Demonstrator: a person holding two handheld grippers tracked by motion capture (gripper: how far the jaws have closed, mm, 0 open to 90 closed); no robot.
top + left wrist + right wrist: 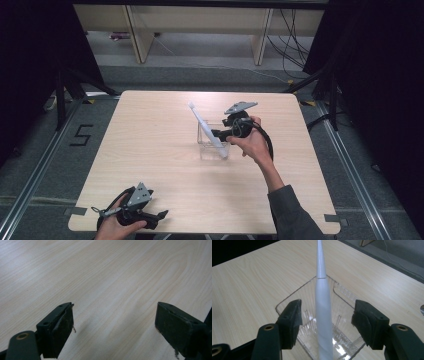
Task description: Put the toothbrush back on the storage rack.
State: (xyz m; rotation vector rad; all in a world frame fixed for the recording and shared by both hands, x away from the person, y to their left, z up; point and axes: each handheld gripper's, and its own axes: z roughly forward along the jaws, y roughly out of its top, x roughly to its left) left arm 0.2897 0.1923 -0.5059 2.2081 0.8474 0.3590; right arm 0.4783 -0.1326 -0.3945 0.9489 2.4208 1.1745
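Fingers of the right gripper are spread, released around the white toothbrush, which leans in the clear container. Placement seems done; withdrawal is called for. Left gripper is held open over the table.

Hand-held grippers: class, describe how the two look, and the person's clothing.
Each hand-held gripper, left and right, is black with two blocky black jaws, brass-coloured pivot screws, a grey three-cornered plate on top and a trailing black cable. The person's right arm wears a grey sleeve.
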